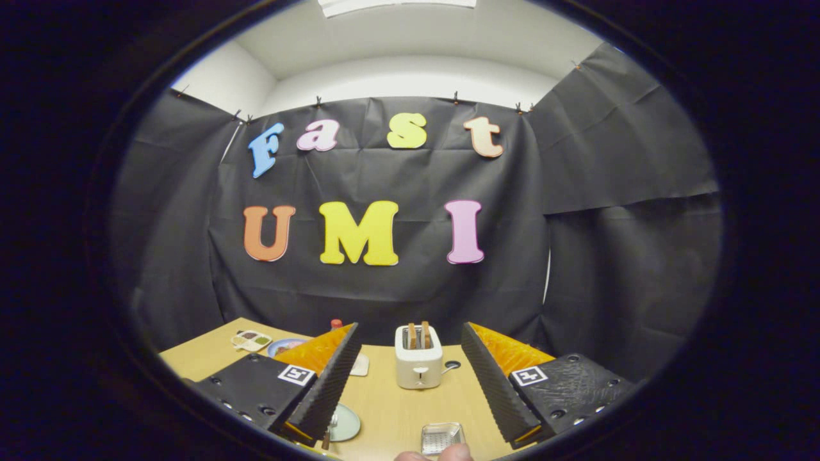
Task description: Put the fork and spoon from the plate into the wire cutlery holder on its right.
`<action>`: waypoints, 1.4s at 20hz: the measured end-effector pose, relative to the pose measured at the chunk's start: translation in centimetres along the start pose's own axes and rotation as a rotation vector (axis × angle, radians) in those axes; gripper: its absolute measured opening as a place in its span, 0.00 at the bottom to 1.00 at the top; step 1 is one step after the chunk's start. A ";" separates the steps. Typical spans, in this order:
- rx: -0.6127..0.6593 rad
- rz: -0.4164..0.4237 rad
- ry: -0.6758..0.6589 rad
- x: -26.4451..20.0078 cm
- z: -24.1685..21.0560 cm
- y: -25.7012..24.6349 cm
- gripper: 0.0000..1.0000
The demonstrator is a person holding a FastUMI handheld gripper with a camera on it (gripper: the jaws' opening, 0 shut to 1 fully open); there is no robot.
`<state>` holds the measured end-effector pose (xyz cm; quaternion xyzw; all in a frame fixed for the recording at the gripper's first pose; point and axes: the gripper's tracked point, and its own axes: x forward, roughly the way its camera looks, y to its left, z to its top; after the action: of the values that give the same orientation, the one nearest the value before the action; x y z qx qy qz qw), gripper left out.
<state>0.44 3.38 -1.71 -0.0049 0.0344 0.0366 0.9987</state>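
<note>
My gripper [410, 333] is held high over a wooden table [391, 403], open wide with nothing between its fingers. Below the left finger [327, 384] lies a pale round plate [347, 422], partly hidden by it. A cutlery piece [331, 428] pokes out at the plate's left side; I cannot tell whether it is the fork or the spoon. The square wire cutlery holder [441, 438] stands to the right of the plate, low between the two fingers, and looks empty from here.
A white toaster [418, 363] with two slices in it stands beyond the fingers at the table's middle. A blue plate [284, 346], a small food tray [251, 340] and a red-capped bottle [336, 324] sit at the far left. A person's fingertips [435, 455] show near the holder.
</note>
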 end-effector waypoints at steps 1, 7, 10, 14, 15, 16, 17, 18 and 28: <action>-0.003 0.016 0.019 0.1 -0.5 0.8 0.95; -0.011 0.115 0.204 0.2 -6.5 6.0 0.95; -0.018 0.149 0.300 0.2 -10.5 8.4 0.95; -0.040 0.158 0.438 0.3 -16.2 10.4 0.95; -0.044 0.158 0.471 0.4 -17.6 10.8 0.95; -0.047 0.158 0.496 0.5 -18.9 11.3 0.96; -0.050 0.157 0.520 0.7 -20.0 11.7 0.96; -0.056 0.159 0.544 0.9 -21.1 12.1 0.96; -0.133 0.186 0.734 2.4 -31.4 15.9 0.96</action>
<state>-0.52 19.00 -33.32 -0.0791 0.3875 0.1251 0.9099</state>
